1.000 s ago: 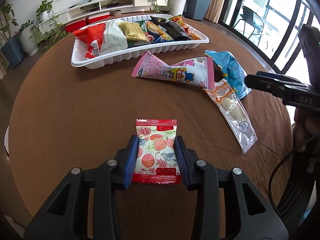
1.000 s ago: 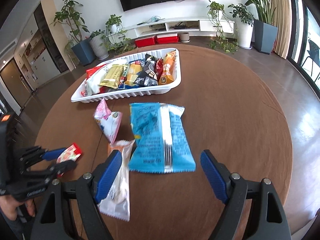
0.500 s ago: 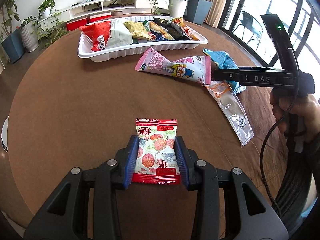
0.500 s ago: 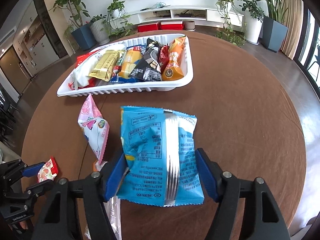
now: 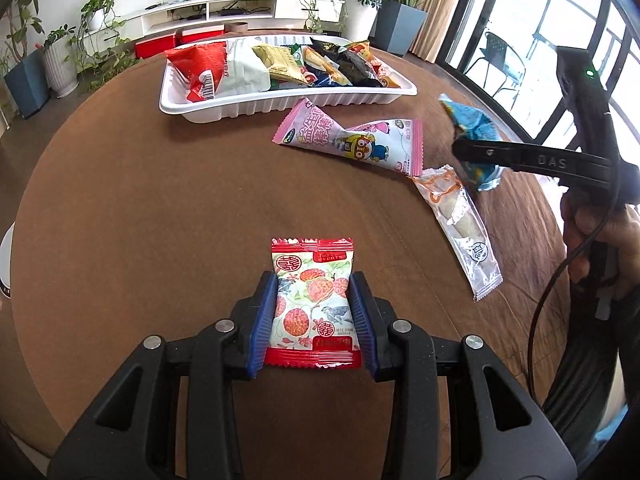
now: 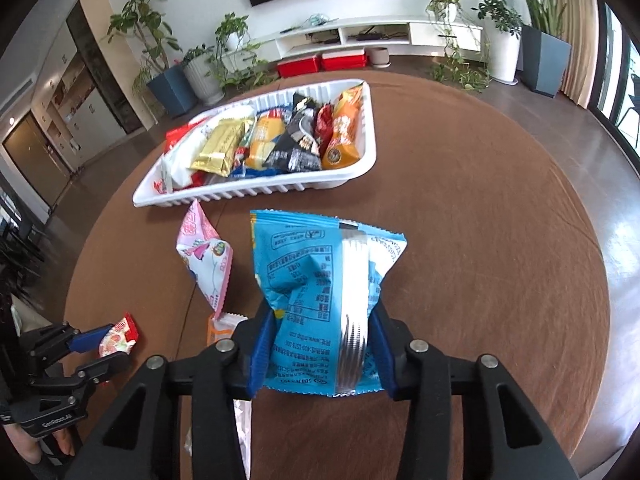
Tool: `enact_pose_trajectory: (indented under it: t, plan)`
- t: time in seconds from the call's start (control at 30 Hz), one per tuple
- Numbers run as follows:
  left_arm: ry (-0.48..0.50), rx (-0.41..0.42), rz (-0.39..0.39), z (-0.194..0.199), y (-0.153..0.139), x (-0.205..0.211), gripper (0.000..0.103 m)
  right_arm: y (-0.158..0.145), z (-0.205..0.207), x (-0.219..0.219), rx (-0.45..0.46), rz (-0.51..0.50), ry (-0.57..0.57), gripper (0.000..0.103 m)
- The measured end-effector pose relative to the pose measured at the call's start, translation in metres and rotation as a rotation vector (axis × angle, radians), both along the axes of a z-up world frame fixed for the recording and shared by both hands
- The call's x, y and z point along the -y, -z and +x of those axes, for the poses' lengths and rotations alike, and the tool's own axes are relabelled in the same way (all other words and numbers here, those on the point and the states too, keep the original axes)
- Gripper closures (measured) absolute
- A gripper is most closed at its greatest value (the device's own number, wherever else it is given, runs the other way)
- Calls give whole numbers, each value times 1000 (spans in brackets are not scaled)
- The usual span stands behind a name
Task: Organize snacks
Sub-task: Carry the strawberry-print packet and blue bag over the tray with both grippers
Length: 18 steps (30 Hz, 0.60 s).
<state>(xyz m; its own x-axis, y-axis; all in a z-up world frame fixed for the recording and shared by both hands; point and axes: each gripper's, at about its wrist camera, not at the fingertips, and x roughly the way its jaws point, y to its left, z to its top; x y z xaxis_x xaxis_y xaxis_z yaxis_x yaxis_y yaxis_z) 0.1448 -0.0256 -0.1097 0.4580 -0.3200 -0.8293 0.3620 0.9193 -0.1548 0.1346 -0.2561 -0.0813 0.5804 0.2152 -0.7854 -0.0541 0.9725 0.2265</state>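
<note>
In our left hand, the left gripper [image 5: 314,320] has its jaws closed narrowly on a small red-and-white fruit-print packet [image 5: 313,302]. The blue pads press on both long edges of that packet, and its far half sticks out ahead of the jaws over the brown counter [image 5: 160,220].

In our right hand, the right gripper [image 6: 320,344] has just been closing its jaws. They now pinch a blue snack bag [image 6: 324,288], and the bag is creased and narrowed where the pads press on it. Its wider top fans out beyond the jaws, with the silver back seam facing us.

Ahead of the right jaws and a little to their left sits the white tray [image 6: 256,192], packed with assorted snacks. Between the tray and the jaws, off to their left, a pink cartoon packet [image 6: 206,260] lies on the counter. Just beside the left pad of the right jaws we see an end of a clear packet with orange print [image 6: 220,326], partly hidden under the gripper. From the left wrist view, that clear packet [image 5: 460,232] lies well to the right of the left jaws, touching the pink one at its end.
</note>
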Motion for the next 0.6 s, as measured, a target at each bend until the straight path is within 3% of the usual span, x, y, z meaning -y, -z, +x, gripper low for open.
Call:
enact_pose_trajectory:
  t: [0.47, 0.57, 0.6]
  plan:
    - [-11, -5, -34, -1, -6, -5, 77, -3, -33, 32, 15, 136, 107, 57]
    - [5, -28, -9, 1, -4, 1, 73, -2, -34, 29, 9, 136, 98, 57]
    - [-4, -28, -1, 1, -2, 2, 67, -2, -34, 27, 12, 133, 94, 57]
